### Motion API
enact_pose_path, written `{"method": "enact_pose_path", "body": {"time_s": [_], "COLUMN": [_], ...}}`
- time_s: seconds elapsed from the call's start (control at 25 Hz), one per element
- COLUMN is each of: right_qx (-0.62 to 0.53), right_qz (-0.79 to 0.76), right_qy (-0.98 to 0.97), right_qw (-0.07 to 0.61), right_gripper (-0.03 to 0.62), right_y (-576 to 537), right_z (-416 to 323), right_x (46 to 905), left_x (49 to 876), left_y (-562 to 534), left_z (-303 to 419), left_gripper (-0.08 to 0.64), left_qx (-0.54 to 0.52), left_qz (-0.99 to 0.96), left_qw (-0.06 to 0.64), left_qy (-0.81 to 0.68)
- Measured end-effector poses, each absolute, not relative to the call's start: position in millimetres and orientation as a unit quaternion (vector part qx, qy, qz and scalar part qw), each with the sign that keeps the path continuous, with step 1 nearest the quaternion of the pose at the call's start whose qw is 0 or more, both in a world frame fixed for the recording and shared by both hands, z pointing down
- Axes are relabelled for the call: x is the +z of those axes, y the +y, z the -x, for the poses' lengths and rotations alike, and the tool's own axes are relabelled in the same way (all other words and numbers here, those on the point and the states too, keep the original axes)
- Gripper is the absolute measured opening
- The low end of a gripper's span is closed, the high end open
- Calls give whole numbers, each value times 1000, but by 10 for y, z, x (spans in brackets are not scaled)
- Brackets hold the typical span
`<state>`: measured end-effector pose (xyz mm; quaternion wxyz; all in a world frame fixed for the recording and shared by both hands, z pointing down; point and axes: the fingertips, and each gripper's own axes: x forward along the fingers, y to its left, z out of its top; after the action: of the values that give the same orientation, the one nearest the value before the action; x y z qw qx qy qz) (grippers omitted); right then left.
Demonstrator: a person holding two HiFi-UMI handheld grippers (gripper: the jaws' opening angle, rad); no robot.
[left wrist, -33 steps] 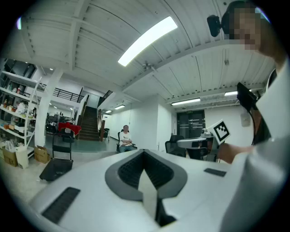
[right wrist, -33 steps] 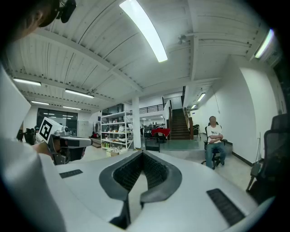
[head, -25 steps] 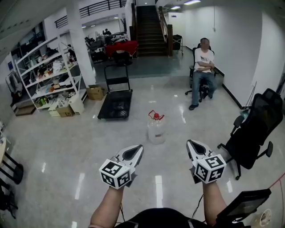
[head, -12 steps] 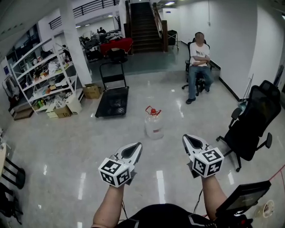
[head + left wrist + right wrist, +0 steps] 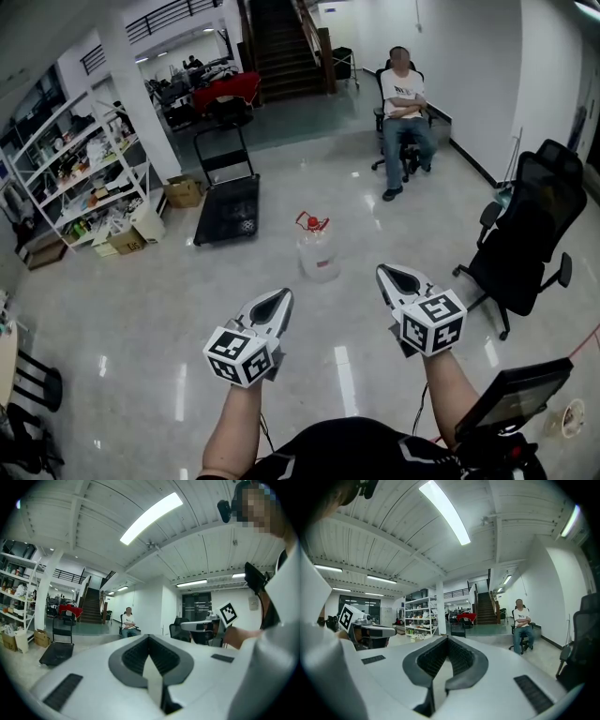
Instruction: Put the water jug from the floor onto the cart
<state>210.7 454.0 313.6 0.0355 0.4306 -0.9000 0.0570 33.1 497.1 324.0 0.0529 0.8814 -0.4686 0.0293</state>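
White-shelled left gripper [image 5: 279, 298] has its jaws pressed together, holding nothing; the right gripper [image 5: 387, 275] is the same. I see both held side by side, roughly level, above the glossy floor [image 5: 141, 300]. Ahead of them and between their lines, the jug [image 5: 317, 251] stands upright on the floor, red cap on top. The cart [image 5: 228, 208] sits beyond it to the left, apart from it.

Bright, even light from ceiling strips [image 5: 150, 520]; streaks glare on the glossy floor [image 5: 141, 300] beside the left hand-held gripper [image 5: 278, 299]. Fisheye bends and darkens edges.
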Motion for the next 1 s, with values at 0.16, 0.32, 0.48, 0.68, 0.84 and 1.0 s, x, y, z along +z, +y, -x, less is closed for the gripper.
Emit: {"method": "enact_pose_path", "body": {"time_s": [0.16, 0.32, 0.48, 0.68, 0.84, 1.0], "right_qx": [56, 55, 38, 42, 46, 52], "right_qz": [-431, -435, -425, -417, -408, -404], "right_qy": [-900, -898, -903, -907, -910, -912], "right_qw": [33, 30, 46, 48, 48, 49], "right_gripper": [3, 2, 3, 3, 3, 3], "right_y": [4467, 4407, 4330, 4199, 4107, 3970], "right_z": [-2192, -2285, -2382, -2594, -2613, -2615], "right_x": [3132, 3145, 3201, 3254, 3257, 3330], "left_x": [3226, 3237, 3270, 3314, 3304, 3386], "left_y": [4911, 4864, 4760, 4629, 4537, 4446], "left_z": [-414, -495, -648, -852, -869, -848], "left_gripper": [2, 2, 2, 2, 2, 2], "left_qx": [35, 41, 44, 43, 47, 51], "left_qz": [-881, -881, -877, -871, -868, -864], "left_qw": [53, 52, 51, 51, 49, 57], "left_qy": [-469, -469, -475, -486, -492, -498]}}
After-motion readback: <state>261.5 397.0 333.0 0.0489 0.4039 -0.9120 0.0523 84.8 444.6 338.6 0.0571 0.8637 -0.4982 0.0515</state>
